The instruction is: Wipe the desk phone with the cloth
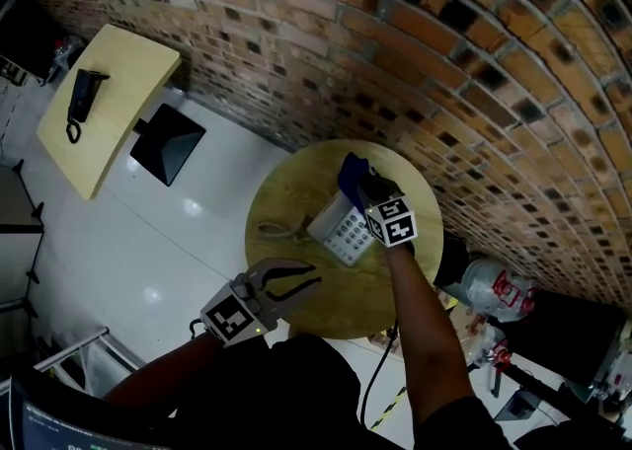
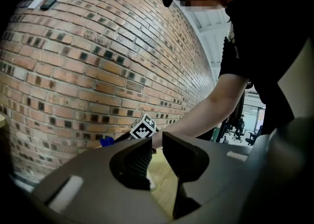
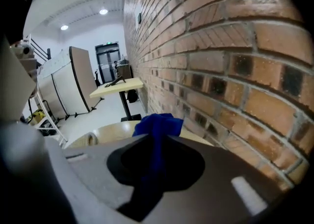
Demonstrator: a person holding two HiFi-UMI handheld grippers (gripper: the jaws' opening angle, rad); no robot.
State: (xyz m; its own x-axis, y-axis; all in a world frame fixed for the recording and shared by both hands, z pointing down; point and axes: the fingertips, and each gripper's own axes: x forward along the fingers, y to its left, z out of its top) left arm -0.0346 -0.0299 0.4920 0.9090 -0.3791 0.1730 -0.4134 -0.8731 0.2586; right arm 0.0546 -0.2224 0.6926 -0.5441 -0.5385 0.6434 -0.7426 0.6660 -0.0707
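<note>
The right gripper [image 1: 360, 187] is clamped on a blue cloth [image 1: 353, 174]. In its own view the right gripper [image 3: 156, 142] has both jaws pressed together on the cloth [image 3: 157, 129], which bunches up beyond their tips. It points down toward a round wooden table [image 1: 326, 305], close to a brick wall [image 1: 444, 63] on its far side. The desk phone [image 1: 341, 226], pale with a keypad, lies on the table just under and beside this gripper's marker cube [image 1: 392, 221], on the side toward the left gripper. The cloth sits over the phone's far end; whether it touches the phone cannot be made out. The left gripper [image 1: 286, 285] hovers near the table's near edge, apart from the phone, and holds nothing. In its own view the left gripper [image 2: 157, 152] has its jaws apart, with only the tabletop [image 2: 164, 183] showing in the gap. Ahead of it are the right gripper's marker cube [image 2: 143, 128], a corner of the cloth [image 2: 106, 141] and the person's forearm [image 2: 211, 110]. A curved brownish thing [image 1: 281, 233] lies on the table between the left gripper and the phone, too small to identify.
</note>
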